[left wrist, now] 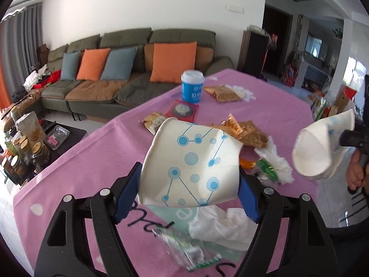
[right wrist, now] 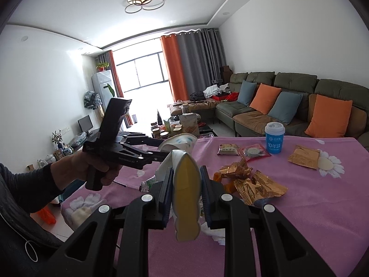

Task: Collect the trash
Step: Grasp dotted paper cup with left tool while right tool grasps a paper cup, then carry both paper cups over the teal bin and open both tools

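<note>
Beyond the left gripper: gold wrappers (left wrist: 246,131) lie just past the cup it holds, then a brown snack packet (left wrist: 154,121), a red packet (left wrist: 183,110) and a blue cup with a lid (left wrist: 192,86) standing upright farther away on the pink tablecloth (left wrist: 80,152).
Below the left gripper: a crumpled white tissue (left wrist: 221,226) and a clear wrapper with green print (left wrist: 184,249) lie on the cloth, under the held cup.
Behind the table: a green sofa (left wrist: 129,69) with orange and blue cushions.
Left gripper (left wrist: 189,184): its blue pads press on both sides of a dented white paper cup with blue dots (left wrist: 191,161); the jaws stand wide and the cup is above the cloth.
Right gripper (right wrist: 184,184): the jaws are nearly together and pinch a flattened paper cup (right wrist: 185,191), its yellowish inside facing the camera.
Left hand (right wrist: 96,168): it grasps the black handle, to the left of the right gripper, with a dark sleeve.
Right hand (left wrist: 356,168): it is partly seen at the right edge of the left wrist view, on its handle.
</note>
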The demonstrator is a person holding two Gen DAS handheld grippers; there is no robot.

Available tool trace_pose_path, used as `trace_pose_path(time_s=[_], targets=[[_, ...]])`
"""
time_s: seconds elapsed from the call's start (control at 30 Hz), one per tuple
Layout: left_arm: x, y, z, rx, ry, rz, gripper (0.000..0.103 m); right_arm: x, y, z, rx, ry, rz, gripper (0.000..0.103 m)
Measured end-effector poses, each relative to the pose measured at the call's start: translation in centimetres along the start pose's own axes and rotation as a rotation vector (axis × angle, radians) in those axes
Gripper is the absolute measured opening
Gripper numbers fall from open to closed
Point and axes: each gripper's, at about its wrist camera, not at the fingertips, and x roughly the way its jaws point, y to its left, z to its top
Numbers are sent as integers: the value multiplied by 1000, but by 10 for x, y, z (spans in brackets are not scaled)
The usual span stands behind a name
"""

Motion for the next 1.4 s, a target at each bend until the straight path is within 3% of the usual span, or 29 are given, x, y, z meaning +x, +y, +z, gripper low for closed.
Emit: trace_pose_path(time_s=[0.23,0.53,0.73,1.03,1.4], targets=[[-83,-32,-33,-80,-148,113,76,-1,18,9,-22,-33,18,21],[-167,-69,-95,-214,-258,352,75,15,51,17,-54,-44,63,21],[-215,-89,-128,-301,-324,422,76,37,76,21,-62,-24,108,21],[-275,-103,-171,-370,-368,533,76,67,123,29,-101,6,199,22],[-350,-84,-221,-466,-377,727,76,120,195,41,-197,60,349,22]])
